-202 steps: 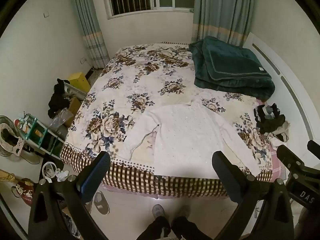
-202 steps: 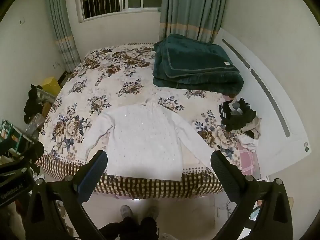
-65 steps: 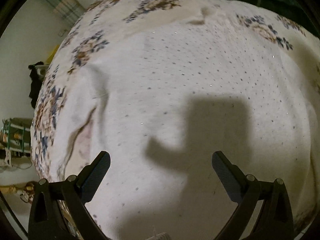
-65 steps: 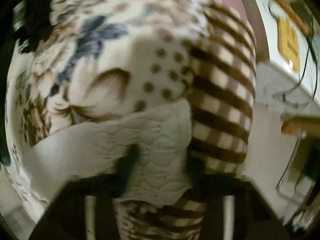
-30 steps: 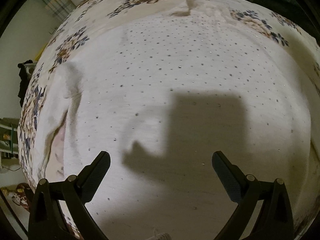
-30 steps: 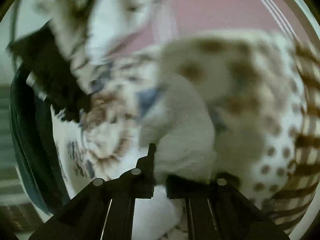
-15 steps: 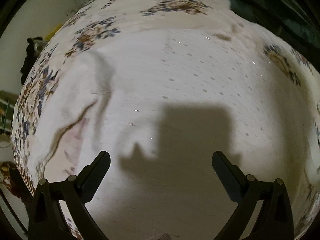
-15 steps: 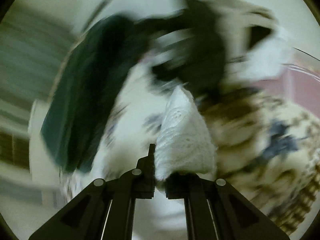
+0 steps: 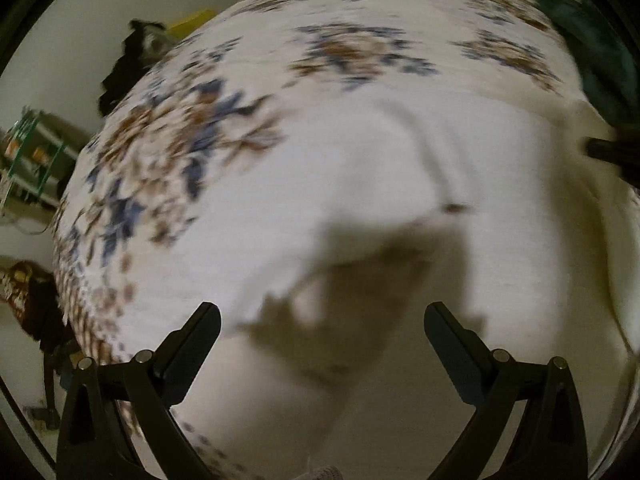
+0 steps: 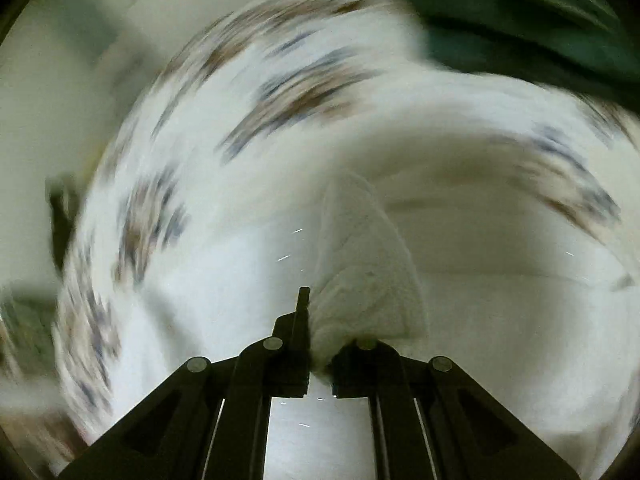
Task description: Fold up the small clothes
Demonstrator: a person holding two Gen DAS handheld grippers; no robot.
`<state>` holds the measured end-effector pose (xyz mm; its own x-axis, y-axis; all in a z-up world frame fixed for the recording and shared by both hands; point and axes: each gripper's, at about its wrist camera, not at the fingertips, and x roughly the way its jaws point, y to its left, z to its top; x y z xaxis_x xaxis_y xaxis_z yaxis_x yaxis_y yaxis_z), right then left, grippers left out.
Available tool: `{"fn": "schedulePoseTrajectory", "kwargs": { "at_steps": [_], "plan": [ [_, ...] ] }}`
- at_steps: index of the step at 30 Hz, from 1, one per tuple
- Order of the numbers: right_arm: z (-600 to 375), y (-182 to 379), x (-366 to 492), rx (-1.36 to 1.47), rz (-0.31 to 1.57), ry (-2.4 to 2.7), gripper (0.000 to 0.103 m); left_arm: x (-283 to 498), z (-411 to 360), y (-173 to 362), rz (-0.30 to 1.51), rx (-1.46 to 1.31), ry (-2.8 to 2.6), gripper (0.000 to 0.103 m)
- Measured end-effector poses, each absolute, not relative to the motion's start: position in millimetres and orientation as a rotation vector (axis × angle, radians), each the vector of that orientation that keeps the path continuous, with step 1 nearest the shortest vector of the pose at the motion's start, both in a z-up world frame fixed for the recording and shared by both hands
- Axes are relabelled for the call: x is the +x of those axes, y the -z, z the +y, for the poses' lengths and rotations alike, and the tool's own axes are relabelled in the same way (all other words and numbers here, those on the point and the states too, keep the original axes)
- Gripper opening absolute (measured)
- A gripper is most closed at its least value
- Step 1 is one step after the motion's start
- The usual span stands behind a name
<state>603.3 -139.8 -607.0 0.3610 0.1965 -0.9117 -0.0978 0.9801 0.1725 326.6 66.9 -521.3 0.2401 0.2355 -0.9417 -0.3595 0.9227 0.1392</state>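
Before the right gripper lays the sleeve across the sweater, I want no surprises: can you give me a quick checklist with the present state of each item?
1. Right gripper shut on the sleeve: ok, white knit is pinched between the closed fingers.
2. Left gripper free: ok, jaws wide apart, nothing between them.
3. Sweater lying on the floral bedspread: ok, though blur hides its edges.
4. Body of the sweater flat: not ok, a raised fold runs across it in the left wrist view.
5. Green blanket apart from the sweater: cannot tell, too blurred.
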Motion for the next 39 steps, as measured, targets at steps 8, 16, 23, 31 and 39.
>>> {"fn": "schedulePoseTrajectory", "kwargs": {
  "at_steps": [8,16,23,31,39],
  "plan": [
    [-12,668,586,-0.278,1.241,-0.269,0.010,311,136,536,1.277,-0.182,-0.505,0.103],
    [-131,619,546,0.188,1.416,-0.162,0.070,283,182,522,1.266,-0.245,-0.571,0.103],
    [-345,591,434,0.323,1.418,0.347,0.071,290,165,508,1.240,-0.162,-0.486,0.103],
    [-459,652,400,0.442,1.485,0.328,0.012,333,66,507,1.231,-0.107,-0.297,0.103],
    [-513,655,362,0.442,1.406,0.521,0.010,346,0,521,1.287,-0.057,-0.243,0.103]
  ]
}}
